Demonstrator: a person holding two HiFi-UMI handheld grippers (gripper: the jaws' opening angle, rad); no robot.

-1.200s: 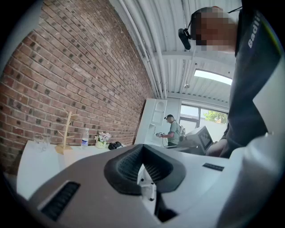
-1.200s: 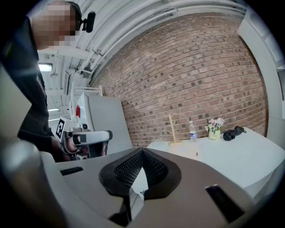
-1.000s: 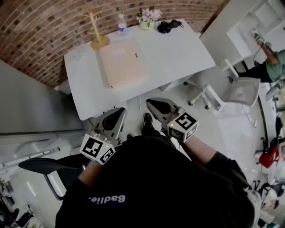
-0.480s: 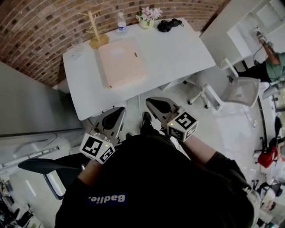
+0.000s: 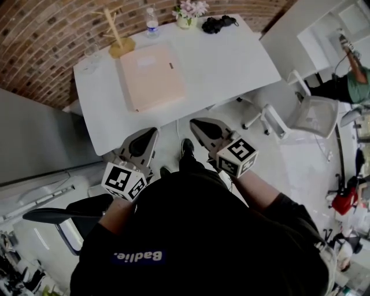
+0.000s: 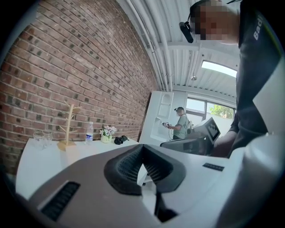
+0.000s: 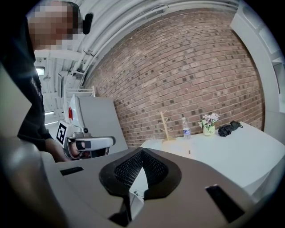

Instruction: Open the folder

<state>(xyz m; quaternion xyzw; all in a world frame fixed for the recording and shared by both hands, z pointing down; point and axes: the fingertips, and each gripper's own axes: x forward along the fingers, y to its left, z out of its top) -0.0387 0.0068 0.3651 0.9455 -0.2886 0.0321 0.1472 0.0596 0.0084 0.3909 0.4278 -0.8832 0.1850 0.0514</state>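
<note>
A closed peach folder [image 5: 151, 77] lies flat on the white table [image 5: 231, 63], left of its middle; it also shows as a thin slab [image 7: 178, 144] in the right gripper view. Both grippers hang in front of the table's near edge, over the floor, apart from the folder. My left gripper [image 5: 149, 136] is shut with nothing between its ribbed dark pads [image 6: 127, 167]. My right gripper [image 5: 196, 124] is likewise shut and holds nothing, its pads [image 7: 153, 169] meeting at the tip. Each gripper shows in the other's view, the right gripper [image 6: 196, 142] and the left gripper [image 7: 89, 144].
Along the table's far edge stand a wooden branch stand [image 5: 118, 40], a water bottle [image 5: 151, 24], a flower pot [image 5: 188, 14], a black bundle [image 5: 218, 23] and a glass [image 5: 89, 60]. A brick wall rises behind. A white office chair [image 5: 306, 115] and a person [image 5: 352, 81] are at right.
Both grippers have moved slightly forward toward the table's near edge and a little lower. The table and folder sit higher and further left in the head view. Jaws stayed shut.
</note>
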